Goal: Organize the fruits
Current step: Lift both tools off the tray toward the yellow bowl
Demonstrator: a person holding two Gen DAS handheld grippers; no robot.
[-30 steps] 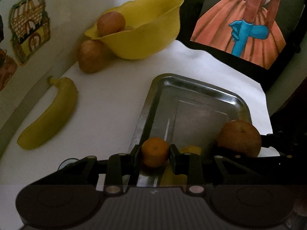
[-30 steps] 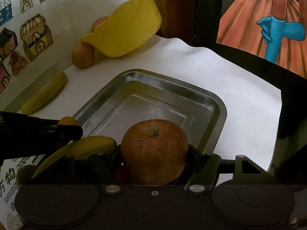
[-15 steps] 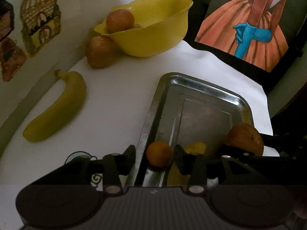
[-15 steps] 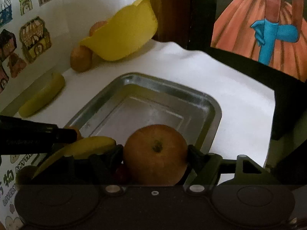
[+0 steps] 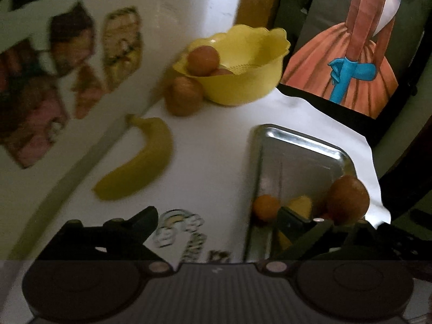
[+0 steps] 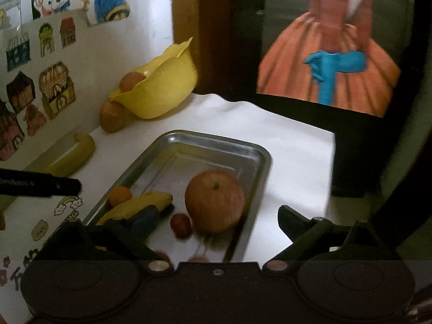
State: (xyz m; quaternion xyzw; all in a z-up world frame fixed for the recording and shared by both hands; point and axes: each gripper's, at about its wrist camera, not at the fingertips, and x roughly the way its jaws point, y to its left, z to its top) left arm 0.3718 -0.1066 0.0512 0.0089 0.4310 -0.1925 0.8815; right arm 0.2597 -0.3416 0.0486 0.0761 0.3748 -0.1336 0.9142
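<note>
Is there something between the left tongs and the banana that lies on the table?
Nothing visible. The left tongs are open above bare white table, and the banana lies ahead with a clear path to it.

A white-covered table (image 6: 291, 162) carries a metal tray (image 6: 259, 154) near right, a yellow bowl (image 6: 167, 94) far back, an apple (image 6: 112, 116) beside it (possibly touching), and a banana (image 5: 140, 162) left.
</note>
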